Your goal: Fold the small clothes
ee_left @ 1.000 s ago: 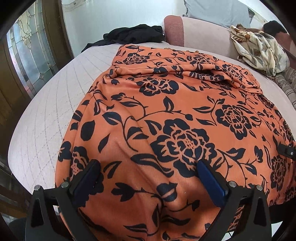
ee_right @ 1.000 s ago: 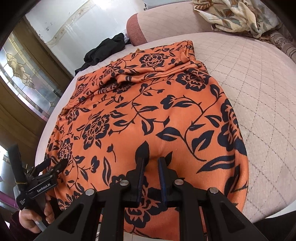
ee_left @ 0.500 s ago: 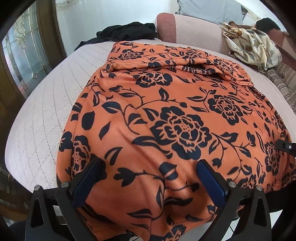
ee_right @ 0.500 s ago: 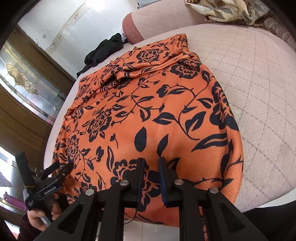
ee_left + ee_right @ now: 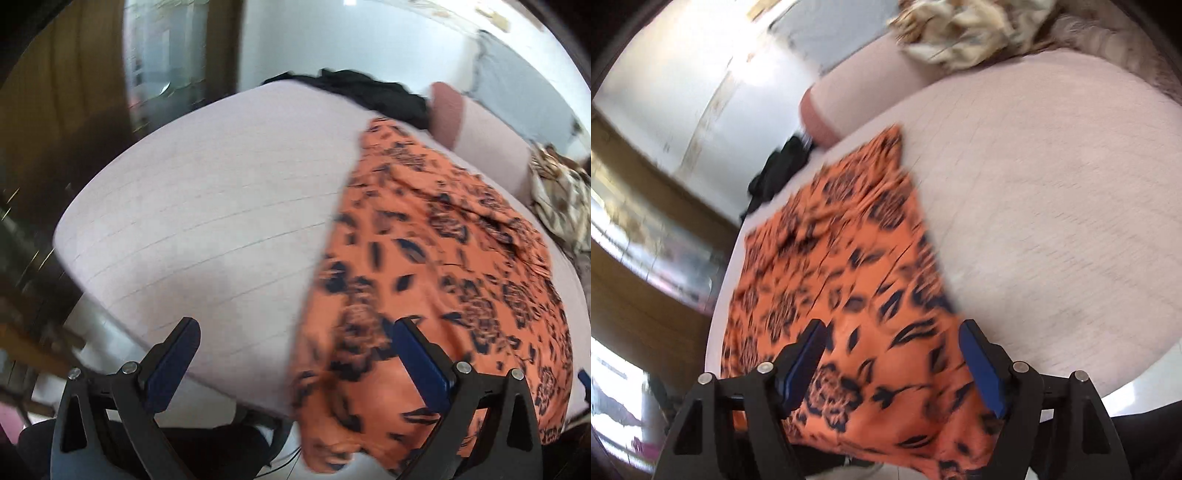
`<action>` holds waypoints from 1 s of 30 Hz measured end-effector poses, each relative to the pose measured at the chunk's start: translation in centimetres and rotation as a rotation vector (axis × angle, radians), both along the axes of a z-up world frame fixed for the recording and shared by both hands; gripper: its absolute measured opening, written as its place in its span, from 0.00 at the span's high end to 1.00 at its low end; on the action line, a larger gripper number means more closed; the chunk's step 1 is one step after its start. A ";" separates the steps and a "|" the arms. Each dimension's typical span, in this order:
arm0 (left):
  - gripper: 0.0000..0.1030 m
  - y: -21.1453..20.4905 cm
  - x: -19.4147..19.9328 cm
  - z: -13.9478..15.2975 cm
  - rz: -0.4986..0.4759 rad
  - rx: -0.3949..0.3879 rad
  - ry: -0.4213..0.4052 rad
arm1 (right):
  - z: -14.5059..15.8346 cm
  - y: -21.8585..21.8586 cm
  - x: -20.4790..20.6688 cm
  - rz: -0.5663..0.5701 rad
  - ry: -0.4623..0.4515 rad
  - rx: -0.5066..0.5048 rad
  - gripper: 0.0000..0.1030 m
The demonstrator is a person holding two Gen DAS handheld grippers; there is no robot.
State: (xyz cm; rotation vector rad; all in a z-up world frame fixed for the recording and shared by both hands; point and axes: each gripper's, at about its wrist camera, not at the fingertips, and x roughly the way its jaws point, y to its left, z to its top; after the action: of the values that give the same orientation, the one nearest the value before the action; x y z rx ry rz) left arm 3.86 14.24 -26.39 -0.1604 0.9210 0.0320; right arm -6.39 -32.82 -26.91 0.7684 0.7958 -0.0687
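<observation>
An orange garment with black flowers point(image 5: 443, 266) lies spread on the pale quilted bed point(image 5: 207, 221), its near edge hanging over the bed's front. My left gripper point(image 5: 295, 350) is open and empty, over the garment's left edge near the bed front. In the right wrist view the same garment point(image 5: 849, 280) fills the left half. My right gripper point(image 5: 892, 354) is open and empty, just above the garment's near right corner. Both views are motion-blurred.
A black garment point(image 5: 369, 92) lies at the bed's far edge by a pink bolster point(image 5: 447, 110). A beige patterned cloth point(image 5: 964, 26) lies at the far right. A wooden door with glass point(image 5: 74, 110) stands left of the bed.
My right gripper has opened and let go of the garment. Both grippers have swung outward, left to the garment's left edge and right to its right corner. The garment now lies flat.
</observation>
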 end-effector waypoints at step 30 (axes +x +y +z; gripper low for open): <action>0.94 -3.9 0.5 -2.3 -0.223 -0.138 0.253 | -1.5 4.2 0.5 0.249 0.241 -0.104 0.92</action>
State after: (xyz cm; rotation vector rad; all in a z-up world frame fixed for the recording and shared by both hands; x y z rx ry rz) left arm 4.39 10.32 -28.73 -0.1838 1.1901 -0.2230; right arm -5.87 -28.58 -28.38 0.5640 1.1031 0.0214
